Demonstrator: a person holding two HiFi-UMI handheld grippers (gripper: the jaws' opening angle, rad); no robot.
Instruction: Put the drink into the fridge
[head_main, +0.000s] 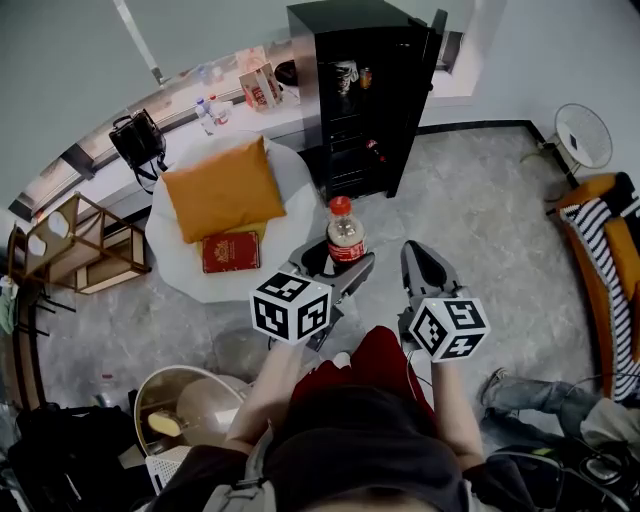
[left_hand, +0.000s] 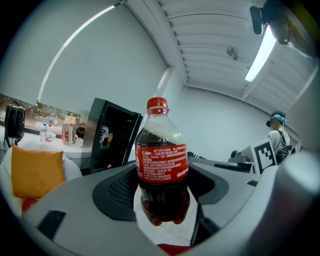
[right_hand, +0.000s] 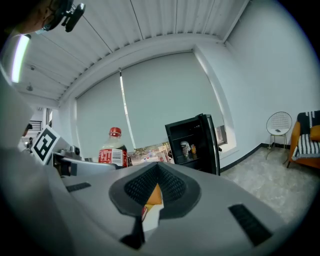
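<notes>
A cola bottle (head_main: 346, 233) with a red cap and red label stands upright between the jaws of my left gripper (head_main: 337, 268), which is shut on it; the bottle (left_hand: 161, 165) fills the middle of the left gripper view. My right gripper (head_main: 424, 268) is beside it on the right, shut with nothing between its pads, and the bottle (right_hand: 113, 148) shows to its left. The small black fridge (head_main: 370, 95) stands ahead with its door (head_main: 432, 40) swung open; cans sit on its upper shelf (right_hand: 189, 149).
A white round table (head_main: 190, 262) to the left carries an orange cushion (head_main: 222, 187) and a red book (head_main: 231, 251). A wooden rack (head_main: 70, 245) stands further left. An orange chair with a striped cloth (head_main: 606, 235) is at the right. A white fan (head_main: 584, 135) stands at the far right.
</notes>
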